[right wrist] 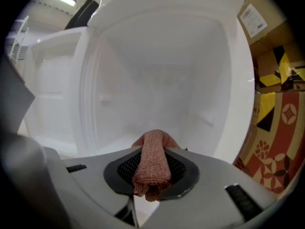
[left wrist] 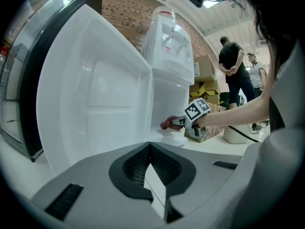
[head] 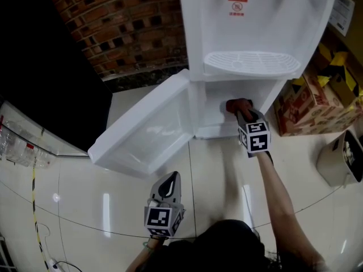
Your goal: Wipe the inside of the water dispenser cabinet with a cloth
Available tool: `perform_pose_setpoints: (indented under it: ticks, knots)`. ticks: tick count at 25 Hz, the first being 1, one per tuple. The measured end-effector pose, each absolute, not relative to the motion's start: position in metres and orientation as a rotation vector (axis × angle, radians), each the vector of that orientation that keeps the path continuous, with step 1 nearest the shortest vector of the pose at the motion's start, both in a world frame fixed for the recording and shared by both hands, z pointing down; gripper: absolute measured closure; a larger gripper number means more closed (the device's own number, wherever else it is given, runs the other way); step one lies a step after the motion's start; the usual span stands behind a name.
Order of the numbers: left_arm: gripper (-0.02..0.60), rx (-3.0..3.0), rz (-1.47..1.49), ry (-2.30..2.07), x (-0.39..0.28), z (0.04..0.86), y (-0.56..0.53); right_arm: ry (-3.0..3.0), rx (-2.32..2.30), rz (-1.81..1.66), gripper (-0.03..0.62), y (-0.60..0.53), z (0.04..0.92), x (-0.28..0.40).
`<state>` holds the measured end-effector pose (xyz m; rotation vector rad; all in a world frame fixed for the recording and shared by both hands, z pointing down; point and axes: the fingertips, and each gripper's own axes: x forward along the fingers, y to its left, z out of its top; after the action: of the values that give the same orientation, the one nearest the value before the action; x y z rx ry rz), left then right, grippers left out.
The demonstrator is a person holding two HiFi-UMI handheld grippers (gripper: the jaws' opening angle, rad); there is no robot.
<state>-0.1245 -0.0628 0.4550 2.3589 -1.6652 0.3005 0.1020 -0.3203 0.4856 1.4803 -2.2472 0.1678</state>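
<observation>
The right gripper [right wrist: 151, 174] had its two jaws squeezed tight on a pink cloth [right wrist: 153, 149], which was rolled up like a little sausage and poked out past the tips. The left gripper [left wrist: 150, 147] had its jaws closed together with nothing in them, and it hung low near the floor, well apart from the work. The cloth was right at the mouth of the white cabinet [right wrist: 162, 70] under the water dispenser [head: 249, 27], pointing at the back wall. I could not tell if it touched the inside yet. The cabinet door [head: 147, 132] stood wide open to the left. I think a few things could go wrong. Only a small bit of cloth stuck out, so the hard jaws might scrape the plastic walls if they pushed in too far. The roll was thin too (not much to hold), so hard rubbing might pull it loose and drop it. The arm might also bump the open door. There was a red label [head: 237, 5] on the front of the dispenser above the drip tray [head: 251, 63], but its writing was too small to read. A cardboard box [right wrist: 255, 18] beside the dispenser had a white sticker, and that print was too tiny as well.
</observation>
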Motion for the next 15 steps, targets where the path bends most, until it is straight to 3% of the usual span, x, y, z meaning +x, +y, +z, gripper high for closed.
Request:
perform_pose_setpoints:
  ticks: [9, 15]
  knots:
    - [0.604, 2.374, 0.347, -1.650, -0.121, 0.459, -0.062, -2.710, 1.490, 0.014, 0.514, -0.334, 0.310, 0.018]
    - [0.604, 2.359, 0.355, -1.660, -0.125, 0.463, -0.062, -2.787, 1.408, 0.023, 0.514, -0.328, 0.304, -0.005]
